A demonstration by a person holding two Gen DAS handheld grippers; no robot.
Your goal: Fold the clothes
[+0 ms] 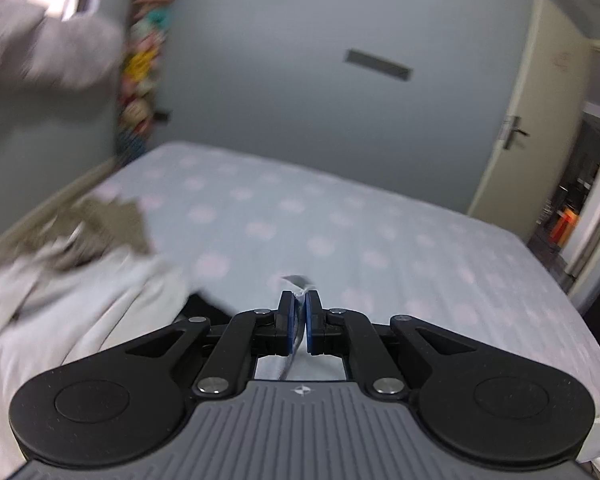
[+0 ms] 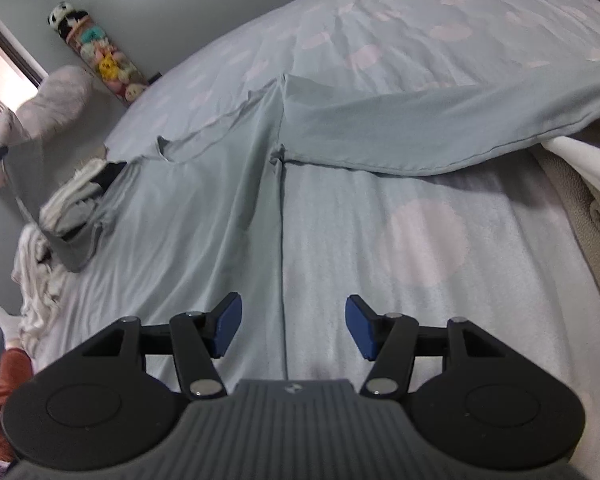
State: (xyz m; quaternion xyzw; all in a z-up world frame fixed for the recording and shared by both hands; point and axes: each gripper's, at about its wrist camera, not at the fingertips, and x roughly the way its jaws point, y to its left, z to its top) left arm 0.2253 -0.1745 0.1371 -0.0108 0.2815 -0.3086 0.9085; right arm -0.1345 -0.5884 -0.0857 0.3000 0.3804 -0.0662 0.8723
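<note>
Left gripper (image 1: 300, 306) pinched tight on a thin edge of the pale blue garment (image 2: 228, 184); blue pads nearly meeting, fabric poking up between them. Right gripper (image 2: 293, 327) spread wide, holding nothing, hovering over the garment; soft matte cloth lies creased across the bed (image 2: 440, 236), striped sheet with faint pink dots; rumpled white clothes (image 1: 52, 300) heaped at the bed's edge.
</note>
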